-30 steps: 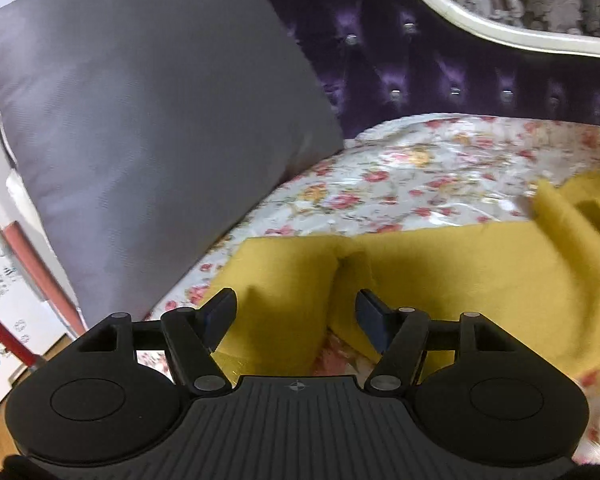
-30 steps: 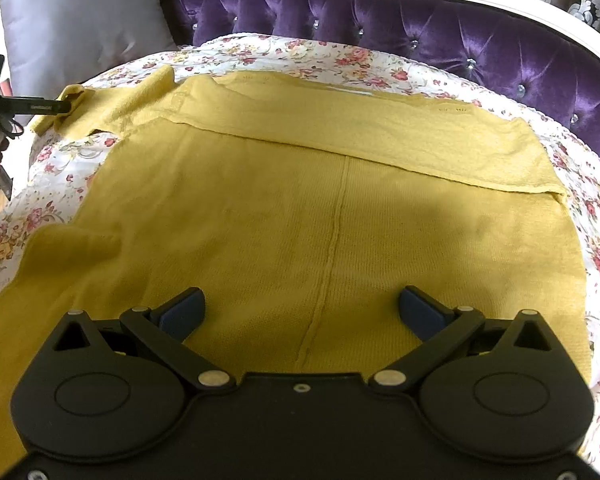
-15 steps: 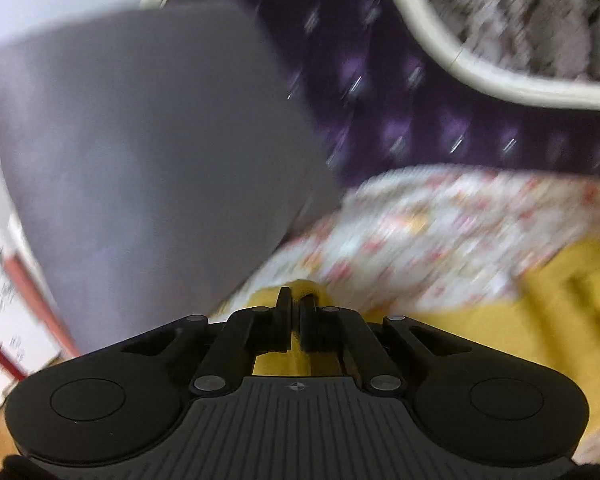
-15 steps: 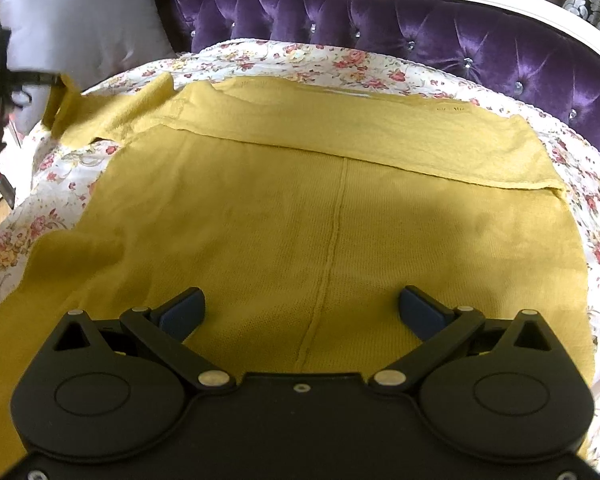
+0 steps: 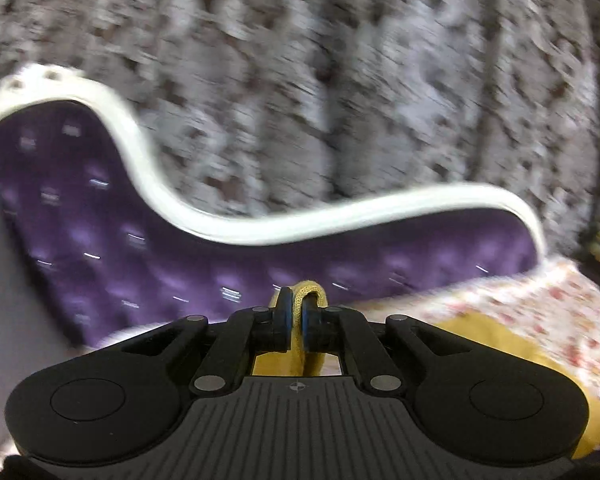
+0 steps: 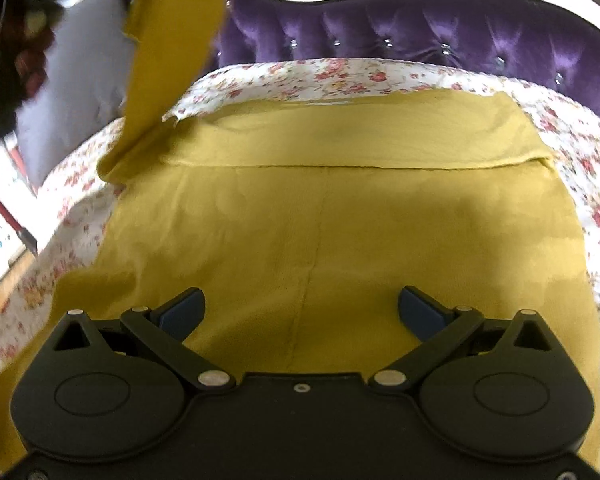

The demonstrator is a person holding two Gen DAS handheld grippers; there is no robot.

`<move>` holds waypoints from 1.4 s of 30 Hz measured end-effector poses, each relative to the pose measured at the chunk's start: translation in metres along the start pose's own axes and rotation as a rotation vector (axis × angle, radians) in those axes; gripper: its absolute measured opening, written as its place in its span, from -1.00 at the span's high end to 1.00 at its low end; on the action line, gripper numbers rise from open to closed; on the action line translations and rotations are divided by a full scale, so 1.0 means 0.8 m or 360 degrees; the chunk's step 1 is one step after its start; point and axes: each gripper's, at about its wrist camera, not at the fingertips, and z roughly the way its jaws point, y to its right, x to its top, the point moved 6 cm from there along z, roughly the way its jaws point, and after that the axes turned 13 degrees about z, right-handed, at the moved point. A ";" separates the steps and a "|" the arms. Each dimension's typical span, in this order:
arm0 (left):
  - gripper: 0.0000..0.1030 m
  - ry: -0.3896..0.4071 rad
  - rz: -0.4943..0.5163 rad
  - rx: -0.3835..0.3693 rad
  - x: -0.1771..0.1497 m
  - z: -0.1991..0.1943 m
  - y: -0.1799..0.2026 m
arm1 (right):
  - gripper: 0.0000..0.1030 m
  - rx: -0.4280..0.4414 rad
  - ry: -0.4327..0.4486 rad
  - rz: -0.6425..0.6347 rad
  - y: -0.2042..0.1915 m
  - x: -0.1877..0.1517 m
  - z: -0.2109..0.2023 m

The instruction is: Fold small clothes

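A mustard-yellow knit garment [image 6: 340,232] lies spread over the flowered bed cover [image 6: 596,216], its far part folded toward me. In the left wrist view my left gripper [image 5: 296,312] is shut on the garment's sleeve end [image 5: 306,294], a loop of knit showing between the pads. The right wrist view shows that sleeve [image 6: 168,52] lifted up at the top left, hanging taut from the shoulder. My right gripper [image 6: 302,310] hovers open over the garment's near middle with nothing between its fingers.
A purple tufted headboard [image 6: 440,28] with a white curved frame [image 5: 308,224] runs behind the bed. A grey pillow [image 6: 76,92] leans at the left. Patterned grey wallpaper [image 5: 340,80] fills the background. A red-handled tool [image 6: 8,216] lies off the bed's left edge.
My left gripper closed on the sleeve end and swung it up and to the right, off the bed. The right gripper stayed open over the garment, shifting only slightly.
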 end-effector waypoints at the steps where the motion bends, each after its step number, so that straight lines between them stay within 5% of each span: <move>1: 0.89 -0.0027 -0.0003 -0.0057 -0.004 0.012 0.026 | -0.99 0.0007 0.0002 0.0024 0.003 0.002 -0.002; 6: -0.29 -0.0213 -0.0021 -0.0268 -0.042 0.048 0.104 | -0.99 -0.0008 0.0016 0.0097 0.020 0.010 -0.011; 9: -0.63 -0.0242 -0.0118 -0.0340 -0.060 0.042 0.119 | -0.99 -0.0050 0.0025 0.0110 0.032 0.012 -0.016; 19: -0.89 -0.0400 -0.0285 -0.0330 -0.119 -0.018 0.092 | -0.99 -0.0142 0.0081 0.0204 0.058 0.048 -0.013; 26: -0.89 -0.0561 -0.0395 -0.0279 -0.173 -0.029 0.081 | -0.96 -0.0104 0.0210 -0.0065 0.005 0.096 0.017; 29: -0.88 -0.0613 -0.0409 -0.0265 -0.190 -0.024 0.086 | -0.64 -0.0079 0.0214 -0.0251 -0.031 0.106 0.049; 35: -0.89 -0.0593 -0.0408 -0.0243 -0.196 -0.027 0.087 | -0.53 -0.0083 0.0182 -0.0512 -0.079 0.101 0.106; 40: -0.89 -0.0574 -0.0445 -0.0256 -0.197 -0.029 0.085 | -0.19 -0.0129 0.0096 -0.0487 -0.066 0.095 0.127; 42: -0.89 -0.0570 -0.0449 -0.0256 -0.197 -0.030 0.086 | 0.19 -0.0124 0.0109 -0.0456 -0.059 0.099 0.121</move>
